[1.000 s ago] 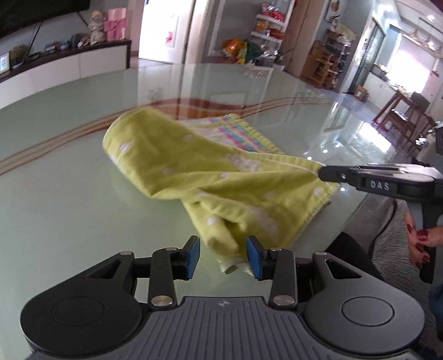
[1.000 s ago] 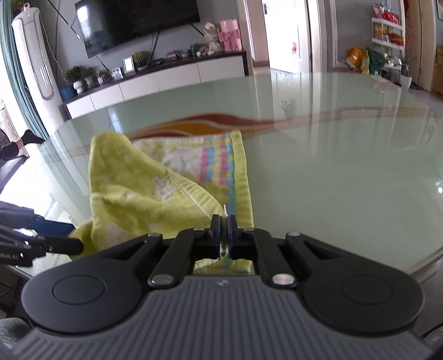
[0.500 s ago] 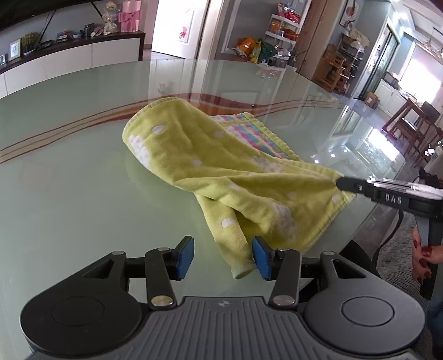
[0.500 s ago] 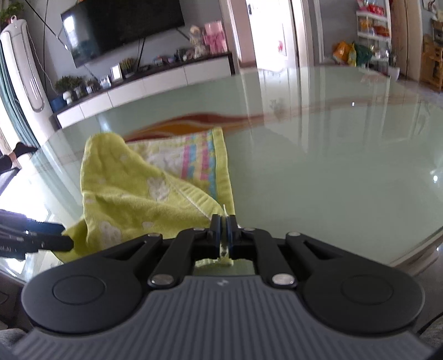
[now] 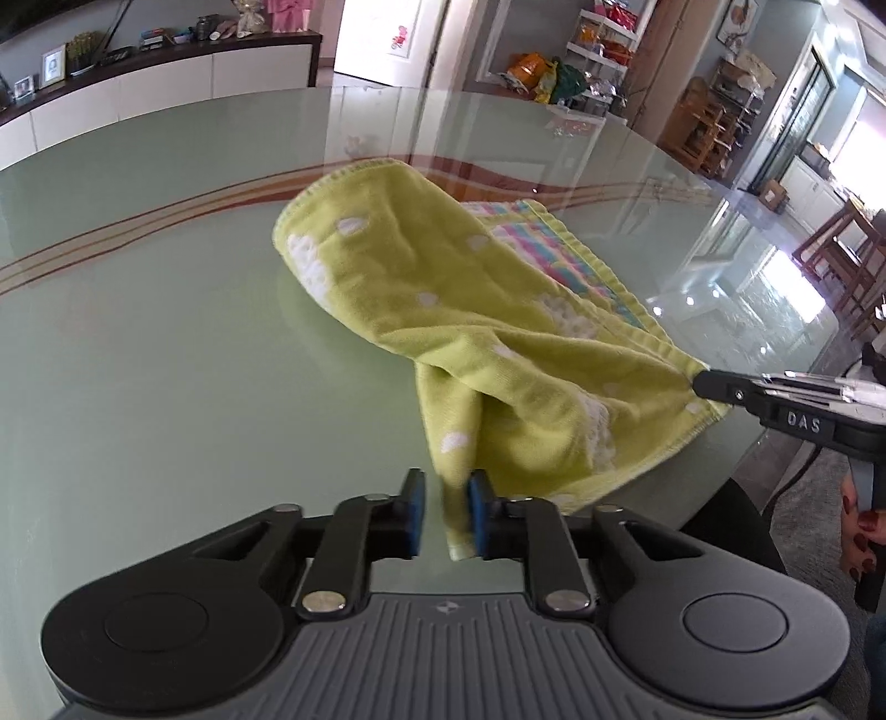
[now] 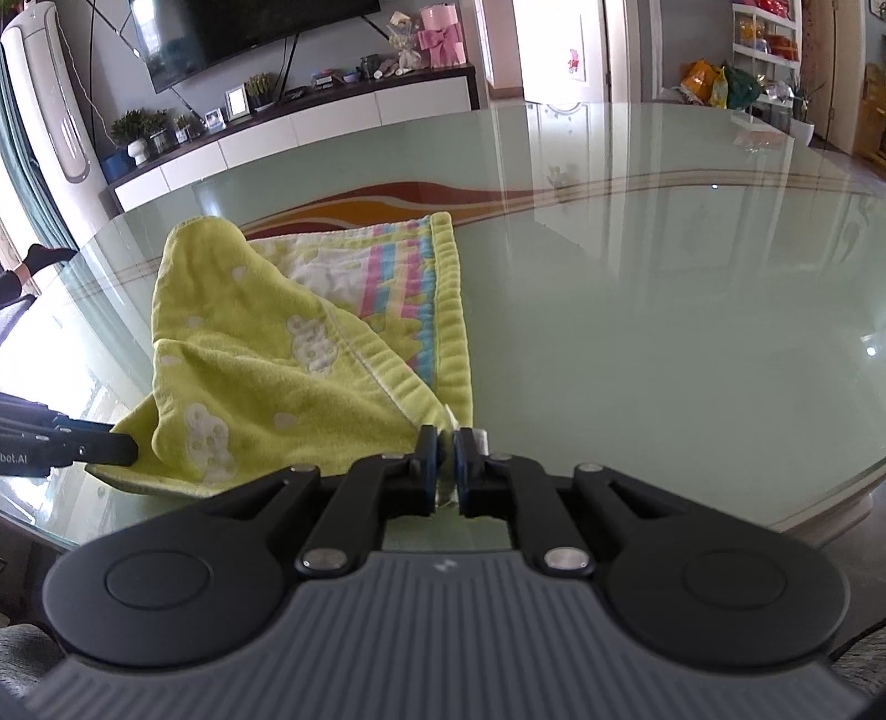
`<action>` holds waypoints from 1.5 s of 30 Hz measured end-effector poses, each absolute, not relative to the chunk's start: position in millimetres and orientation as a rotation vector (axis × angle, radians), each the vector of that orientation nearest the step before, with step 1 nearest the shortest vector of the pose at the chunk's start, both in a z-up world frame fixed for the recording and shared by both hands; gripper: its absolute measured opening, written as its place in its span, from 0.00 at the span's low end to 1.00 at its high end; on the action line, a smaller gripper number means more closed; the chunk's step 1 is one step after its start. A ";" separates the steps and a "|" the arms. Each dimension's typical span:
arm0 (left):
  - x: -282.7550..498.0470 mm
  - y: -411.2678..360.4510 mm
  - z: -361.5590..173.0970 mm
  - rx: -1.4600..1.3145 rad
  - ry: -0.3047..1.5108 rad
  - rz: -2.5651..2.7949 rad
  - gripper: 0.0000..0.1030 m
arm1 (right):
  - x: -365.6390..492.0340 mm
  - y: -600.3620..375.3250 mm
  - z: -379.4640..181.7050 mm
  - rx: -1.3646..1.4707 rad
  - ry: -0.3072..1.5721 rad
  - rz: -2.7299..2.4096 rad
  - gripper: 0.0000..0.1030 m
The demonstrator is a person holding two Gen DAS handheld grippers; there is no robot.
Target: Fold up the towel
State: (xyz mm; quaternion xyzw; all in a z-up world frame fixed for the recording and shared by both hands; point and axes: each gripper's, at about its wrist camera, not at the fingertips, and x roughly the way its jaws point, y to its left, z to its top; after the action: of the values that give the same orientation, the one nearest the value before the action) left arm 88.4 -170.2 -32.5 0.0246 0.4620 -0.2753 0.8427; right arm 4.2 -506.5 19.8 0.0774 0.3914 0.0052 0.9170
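A yellow-green towel (image 5: 498, 332) with white spots and a striped pastel inner side lies rumpled on the glass table (image 5: 138, 332), partly doubled over. My left gripper (image 5: 446, 518) is half closed around a hanging towel corner; the blue pads have a gap and the cloth touches the right pad. My right gripper (image 6: 447, 471) is shut on another towel corner near the table's front edge. The towel also shows in the right wrist view (image 6: 288, 354). The right gripper's tip shows in the left wrist view (image 5: 720, 387), the left gripper's tip in the right wrist view (image 6: 105, 446).
The round glass table edge (image 6: 803, 498) runs close in front of both grippers. A TV cabinet (image 6: 332, 122) stands beyond the table. Shelves (image 5: 609, 50) and wooden chairs (image 5: 847, 260) are at the right. The person's hand (image 5: 858, 526) holds the right gripper handle.
My left gripper's jaws have narrowed around the hanging towel corner. The towel has been drawn nearer and stretched between the two grippers. The right gripper stays shut on its corner.
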 end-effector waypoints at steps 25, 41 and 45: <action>102.1 -168.0 -23.4 -0.006 1.016 -0.520 0.44 | 163.4 -430.4 22.9 -0.109 0.846 0.419 0.26; 124.8 -164.4 -20.4 0.004 1.013 -0.520 0.49 | 144.1 -429.7 42.7 -0.242 0.682 0.326 0.05; 130.0 -166.0 -14.9 0.013 0.993 -0.521 0.52 | 144.5 -449.5 50.6 -0.223 0.650 0.250 0.05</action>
State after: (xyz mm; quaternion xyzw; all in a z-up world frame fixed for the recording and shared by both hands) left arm 130.0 -166.0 -14.9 0.0064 0.4707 -0.2472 0.8469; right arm 144.5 -449.5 50.6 -0.1090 0.3180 0.1222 0.9339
